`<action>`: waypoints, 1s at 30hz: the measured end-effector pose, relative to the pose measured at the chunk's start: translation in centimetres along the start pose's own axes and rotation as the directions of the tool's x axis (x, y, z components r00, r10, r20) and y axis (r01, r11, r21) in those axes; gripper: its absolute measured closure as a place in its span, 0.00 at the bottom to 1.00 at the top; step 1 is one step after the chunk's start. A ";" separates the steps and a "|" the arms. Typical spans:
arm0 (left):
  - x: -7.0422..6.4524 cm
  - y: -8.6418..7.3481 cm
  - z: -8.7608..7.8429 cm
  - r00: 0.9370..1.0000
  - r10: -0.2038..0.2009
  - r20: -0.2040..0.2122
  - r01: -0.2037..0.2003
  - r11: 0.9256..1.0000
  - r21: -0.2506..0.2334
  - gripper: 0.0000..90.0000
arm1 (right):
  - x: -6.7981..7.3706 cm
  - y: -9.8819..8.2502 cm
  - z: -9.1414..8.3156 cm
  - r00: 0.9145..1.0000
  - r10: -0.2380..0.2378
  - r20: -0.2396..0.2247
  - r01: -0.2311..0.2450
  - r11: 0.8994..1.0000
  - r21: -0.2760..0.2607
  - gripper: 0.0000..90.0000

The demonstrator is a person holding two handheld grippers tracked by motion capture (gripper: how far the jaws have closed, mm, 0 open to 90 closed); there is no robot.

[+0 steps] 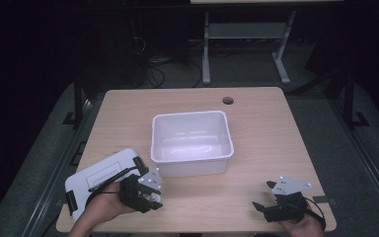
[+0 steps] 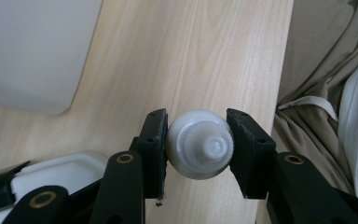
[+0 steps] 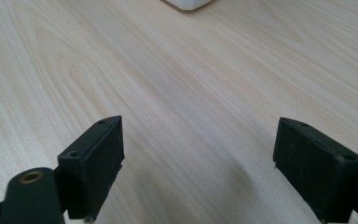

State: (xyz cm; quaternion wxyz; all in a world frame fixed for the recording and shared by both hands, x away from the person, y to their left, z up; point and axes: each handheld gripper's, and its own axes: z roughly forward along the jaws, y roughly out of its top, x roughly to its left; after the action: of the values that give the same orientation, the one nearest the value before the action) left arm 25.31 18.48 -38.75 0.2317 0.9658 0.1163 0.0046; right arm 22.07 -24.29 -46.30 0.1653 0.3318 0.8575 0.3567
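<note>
We have the left gripper [image 2: 199, 144] clamped on a small white plastic bottle [image 2: 199, 143] — its ribbed cap faces the camera — held near the table's [image 1: 276, 148] front left edge, just beside the white lid [image 1: 103, 173] and in front of the empty white bin [image 1: 192, 143]. It looks light, stiff and rather slick, probably empty, so the pads sit best across its round body, not the narrow cap. The right gripper [image 3: 198, 163] rests released over bare pale wood grain at front right — the room beyond is dark.
</note>
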 end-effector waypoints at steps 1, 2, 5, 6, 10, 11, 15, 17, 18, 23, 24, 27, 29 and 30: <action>0.1 0.0 -0.3 1.000 0.000 -0.001 0.000 1.000 0.003 0.66 | 0.0 0.0 0.0 1.000 0.001 0.000 -0.001 1.000 -0.002 0.18; 0.1 0.1 -0.5 1.000 -0.001 0.000 0.001 1.000 0.000 0.66 | 0.0 0.0 0.0 1.000 0.000 -0.002 0.000 1.000 -0.002 0.18; 0.1 0.2 -1.2 1.000 -0.003 0.004 0.003 1.000 -0.005 0.66 | 0.0 0.0 0.0 1.000 -0.001 0.000 0.001 1.000 -0.001 0.18; 0.2 0.2 -1.4 1.000 -0.002 0.003 0.002 1.000 -0.006 0.66 | 0.0 0.0 0.0 1.000 -0.001 0.000 0.001 1.000 -0.001 0.18; 0.3 0.4 -2.3 1.000 -0.004 -0.005 0.004 1.000 -0.009 0.66 | 0.0 0.0 0.0 1.000 0.000 0.000 0.000 1.000 0.000 0.18; 0.4 0.5 -2.6 1.000 -0.004 -0.006 0.004 1.000 -0.009 0.66 | 0.0 0.0 0.0 1.000 -0.001 0.000 0.001 1.000 0.000 0.18; 0.5 0.9 -3.7 1.000 -0.003 -0.013 0.002 1.000 -0.012 0.66 | 0.0 0.0 0.0 1.000 -0.001 0.000 0.001 1.000 -0.002 0.18; 0.6 1.0 -4.1 1.000 -0.006 -0.019 0.006 1.000 -0.012 0.67 | 0.0 0.0 0.0 1.000 -0.001 0.001 0.001 1.000 -0.002 0.18; 0.6 1.1 -4.3 1.000 -0.006 -0.018 0.006 1.000 -0.011 0.66 | -0.1 0.0 0.0 1.000 -0.001 0.001 0.001 1.000 -0.002 0.18; 0.8 1.4 -5.1 1.000 -0.009 -0.023 0.009 1.000 -0.014 0.66 | 0.0 0.0 0.0 1.000 0.001 0.000 -0.001 1.000 -0.004 0.18; 0.9 1.5 -5.3 1.000 -0.007 -0.026 0.007 1.000 -0.012 0.66 | -0.1 0.0 0.0 1.000 0.001 0.001 -0.001 1.000 -0.004 0.18; 1.0 1.6 -5.6 1.000 -0.008 -0.026 0.008 1.000 -0.012 0.66 | -0.1 0.0 0.0 1.000 0.001 -0.001 -0.001 1.000 -0.004 0.18; 1.1 1.8 -5.9 1.000 -0.008 -0.029 0.008 1.000 -0.012 0.66 | 0.0 0.0 0.0 1.000 0.005 -0.003 -0.005 1.000 -0.005 0.18; 1.1 1.9 -6.0 1.000 -0.010 -0.029 0.010 1.000 -0.012 0.66 | 0.0 0.0 0.0 1.000 0.004 -0.005 -0.004 1.000 -0.004 0.18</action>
State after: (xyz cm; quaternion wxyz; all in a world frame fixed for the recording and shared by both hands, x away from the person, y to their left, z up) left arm 26.46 19.78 -32.55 0.2359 0.9636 0.1244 0.0183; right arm 22.11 -24.28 -46.30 0.1633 0.3326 0.8564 0.3596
